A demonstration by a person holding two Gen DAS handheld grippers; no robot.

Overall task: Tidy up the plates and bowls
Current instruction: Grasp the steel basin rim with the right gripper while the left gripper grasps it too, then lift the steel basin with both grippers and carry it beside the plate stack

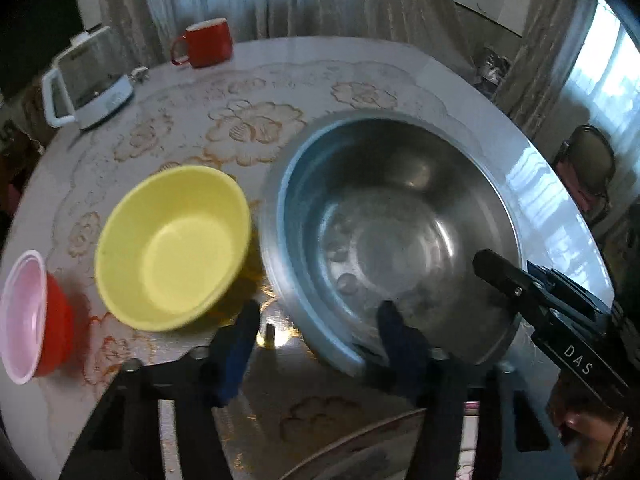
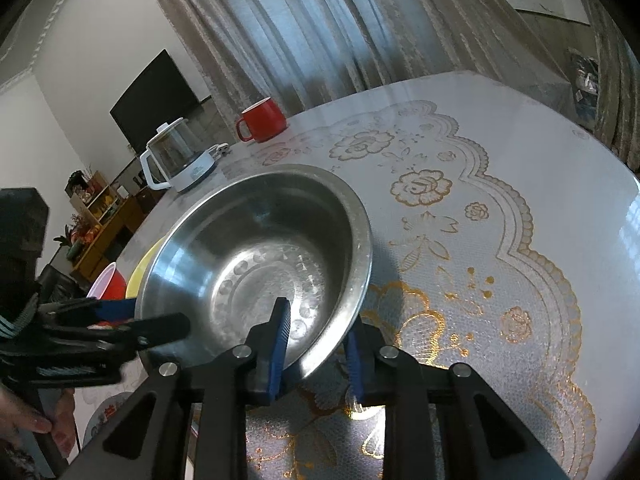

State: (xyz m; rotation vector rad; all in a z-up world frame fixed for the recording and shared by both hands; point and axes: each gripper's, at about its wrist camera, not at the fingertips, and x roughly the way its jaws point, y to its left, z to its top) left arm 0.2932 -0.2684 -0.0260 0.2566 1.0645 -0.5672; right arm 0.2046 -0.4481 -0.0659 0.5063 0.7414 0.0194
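Note:
A big steel bowl (image 1: 384,216) stands on the round table, also seen in the right wrist view (image 2: 256,256). My left gripper (image 1: 318,312) is open and straddles its near rim: one finger inside the bowl, the other outside and clear of the metal. My right gripper (image 2: 316,320) is shut on the steel bowl's rim, one blue pad inside and one under the lip. A yellow bowl (image 1: 172,248) sits just left of the steel one, touching or nearly so. Further left lies a red bowl (image 1: 32,316) with a pale pink inside.
A red mug (image 1: 208,42) and a glass kettle (image 1: 88,80) stand at the table's far side. A plate's rim (image 1: 360,440) shows below my left gripper. The lace-patterned tablecloth (image 2: 460,240) stretches right of the steel bowl. A chair (image 1: 588,164) stands past the table edge.

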